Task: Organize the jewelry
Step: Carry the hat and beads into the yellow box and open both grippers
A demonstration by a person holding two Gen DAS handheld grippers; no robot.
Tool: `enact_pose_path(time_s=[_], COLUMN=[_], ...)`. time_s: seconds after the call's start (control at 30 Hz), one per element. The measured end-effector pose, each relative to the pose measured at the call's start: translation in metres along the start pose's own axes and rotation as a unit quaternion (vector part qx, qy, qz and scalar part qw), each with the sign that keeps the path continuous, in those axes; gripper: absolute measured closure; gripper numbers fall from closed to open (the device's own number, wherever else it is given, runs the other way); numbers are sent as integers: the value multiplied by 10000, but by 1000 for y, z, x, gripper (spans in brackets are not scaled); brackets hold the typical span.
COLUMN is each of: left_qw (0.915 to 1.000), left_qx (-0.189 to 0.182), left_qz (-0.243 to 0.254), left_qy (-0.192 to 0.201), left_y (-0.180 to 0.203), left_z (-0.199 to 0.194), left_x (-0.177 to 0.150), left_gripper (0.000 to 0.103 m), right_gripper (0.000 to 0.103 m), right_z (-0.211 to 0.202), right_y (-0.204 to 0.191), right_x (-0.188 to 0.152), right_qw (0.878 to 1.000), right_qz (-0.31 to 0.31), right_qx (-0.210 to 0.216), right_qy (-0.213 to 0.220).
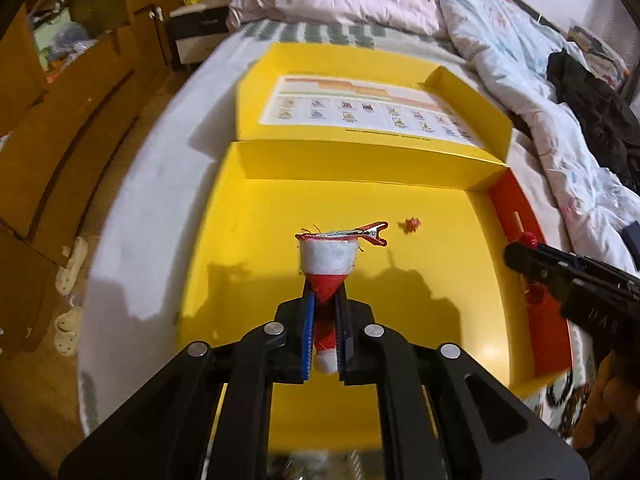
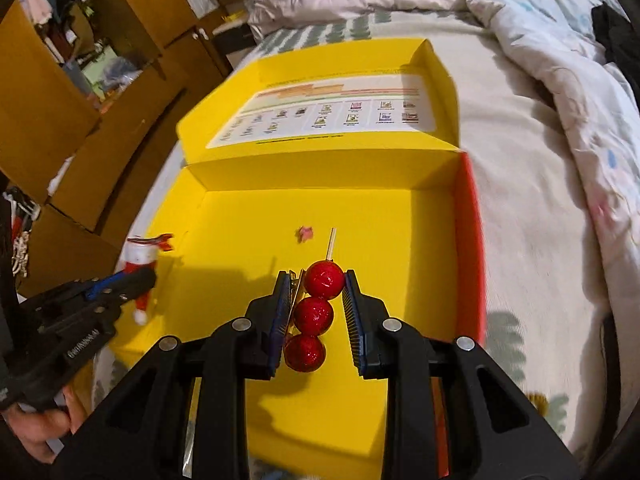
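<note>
My left gripper point(image 1: 325, 300) is shut on a red and white Santa-hat hair clip point(image 1: 330, 258), held above the floor of the open yellow box point(image 1: 256, 216). The clip's red metal jaw sticks out to the right. My right gripper point(image 2: 316, 280) is shut on a hair clip with three red glitter balls on a stick point(image 2: 323, 280), also above the box floor. A small red star-shaped piece point(image 1: 411, 225) lies on the box floor; it also shows in the right wrist view point(image 2: 305, 234). The right gripper shows at the box's right edge point(image 1: 524, 256), the left gripper at the left edge point(image 2: 132, 280).
The box sits on a bed with a white patterned sheet point(image 2: 520, 200). Its lid point(image 1: 360, 112) lies open at the back with a printed sheet inside. Rumpled quilts point(image 1: 500, 40) and dark clothing point(image 1: 592, 100) lie behind and right. Wooden cupboards point(image 1: 60, 120) and slippers point(image 1: 70, 264) are left.
</note>
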State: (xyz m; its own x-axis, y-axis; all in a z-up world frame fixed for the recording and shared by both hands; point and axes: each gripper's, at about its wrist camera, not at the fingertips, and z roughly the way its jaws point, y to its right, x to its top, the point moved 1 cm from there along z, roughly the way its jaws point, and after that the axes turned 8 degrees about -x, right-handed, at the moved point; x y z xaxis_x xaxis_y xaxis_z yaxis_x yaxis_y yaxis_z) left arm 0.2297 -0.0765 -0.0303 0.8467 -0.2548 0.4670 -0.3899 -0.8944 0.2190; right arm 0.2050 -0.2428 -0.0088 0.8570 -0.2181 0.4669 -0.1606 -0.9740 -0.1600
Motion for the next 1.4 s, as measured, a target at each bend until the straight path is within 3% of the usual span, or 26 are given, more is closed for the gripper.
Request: enact_pose_path(time_s=[0.3, 0.6, 0.77, 0.8, 0.87, 0.93, 1.17, 1.23, 1.4], left_qw=[9993, 9983, 9984, 9984, 9986, 9989, 9994, 9990, 9986], left_qx=[134, 190, 247, 278, 343, 395, 338, 325, 272], left_qz=[-64, -171, -158, -149, -115, -66, 71, 142, 86], left_qy=[-329, -515, -488, -472, -385, -252, 88, 280, 451], left_y=[-6, -13, -12, -12, -10, -9, -7, -6, -10], left_z=[51, 79, 76, 75, 67, 56, -6, -34, -77], left_x=[28, 34, 37, 38, 40, 41, 27, 13, -27], left_gripper=[94, 94, 89, 83, 65, 58, 56, 50, 49], right_gripper=[76, 75, 72, 71, 71, 70, 70, 70, 70], right_z=[56, 84, 79, 77, 72, 64, -3, -25, -69], right_y=[7, 8, 9, 10, 12, 13, 11, 10, 6], right_x=[29, 36, 39, 40, 41, 41, 16, 4, -31], right_qw=[9992, 9987, 9992, 9992, 9994, 9994, 9995, 9991, 9985], right_qz=[-33, -2, 36, 77, 149, 179, 13, -35, -119], right_qx=[-217, -269, -320, -318, -269, -256, -172, -143, -75], right_qy=[-339, -437, -239, -212, -187, -157, 276, 401, 530])
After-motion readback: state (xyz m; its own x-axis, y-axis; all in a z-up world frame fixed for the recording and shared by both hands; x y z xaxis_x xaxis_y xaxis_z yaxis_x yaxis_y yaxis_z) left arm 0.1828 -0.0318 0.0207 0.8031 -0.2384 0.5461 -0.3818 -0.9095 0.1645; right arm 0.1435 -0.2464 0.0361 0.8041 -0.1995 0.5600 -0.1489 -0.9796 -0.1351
